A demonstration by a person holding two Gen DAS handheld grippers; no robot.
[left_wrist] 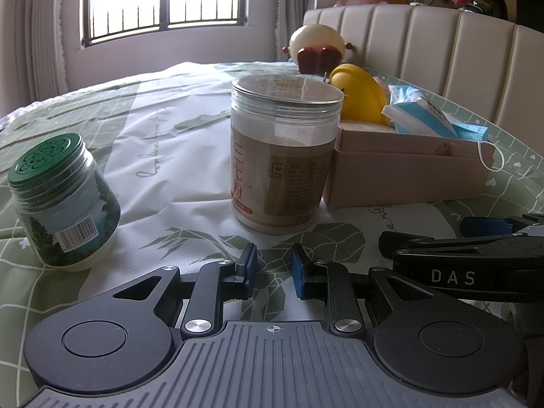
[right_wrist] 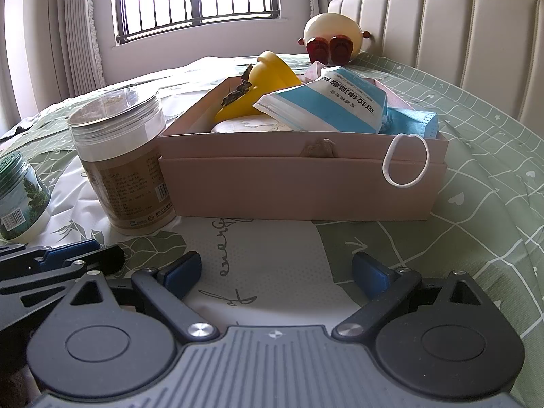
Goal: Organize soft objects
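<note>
Hovering low over the bed, we keep the left gripper point(left_wrist: 271, 265) nearly closed and the right gripper point(right_wrist: 276, 272) wide, both empty; ahead, the box point(right_wrist: 299, 183) of soft objects, seemingly overfull, could spill if nudged.

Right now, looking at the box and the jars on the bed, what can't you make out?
- Cardboard box: its floor, hidden by the mask pack and yellow toy, right wrist view.
- Green-lidded jar: cut by the left edge there.
- Clear-lidded jar: small label print unreadable, left wrist view.
- Round doll: face turned away.
</note>
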